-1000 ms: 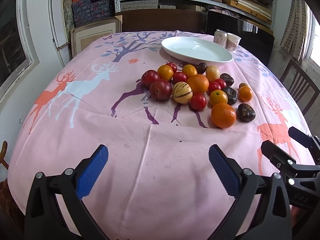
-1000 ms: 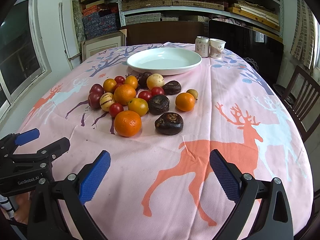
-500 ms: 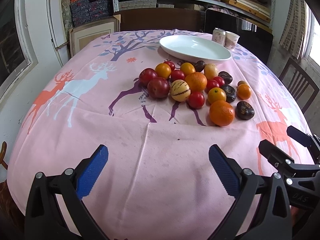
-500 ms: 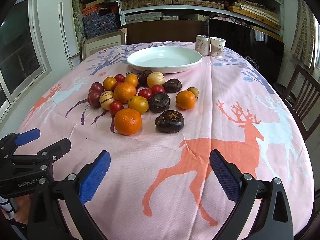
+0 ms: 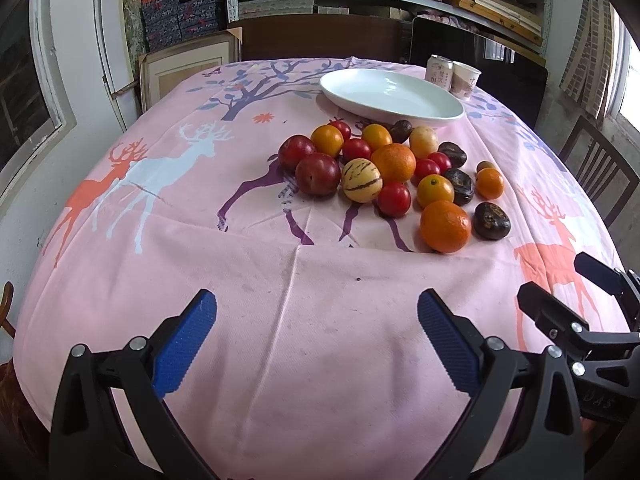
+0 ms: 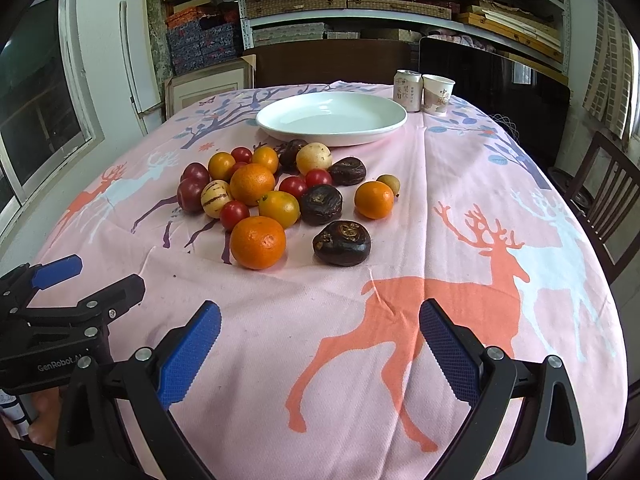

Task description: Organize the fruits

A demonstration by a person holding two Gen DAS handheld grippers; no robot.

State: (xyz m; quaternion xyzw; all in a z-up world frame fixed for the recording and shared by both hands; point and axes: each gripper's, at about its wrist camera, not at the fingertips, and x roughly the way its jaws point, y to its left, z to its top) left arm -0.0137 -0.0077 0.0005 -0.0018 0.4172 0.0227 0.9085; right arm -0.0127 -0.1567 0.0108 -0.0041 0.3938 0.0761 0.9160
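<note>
Fruits lie loose on the pink tablecloth, in one heap near the middle of the table and a little to the right. From these views we judge that the task has hardly begun. Nothing is sorted and nothing is lifted.

We hold the left gripper wide apart and empty, low over the near edge of the cloth. The right gripper is also spread and carries nothing. Both are well apart from the heap.

On the near side of the heap lies a big orange, and just to the right of it a dark wrinkled fruit. Farther in we see red plums, small tomatoes, a striped pale melon and more citrus, many of them touching.

Beyond the heap stands the white plate, and it is empty. Behind it, on the far right, stand a can and a paper cup. What is in them we cannot tell. All the fruits are left to move, probably to the plate.
</note>
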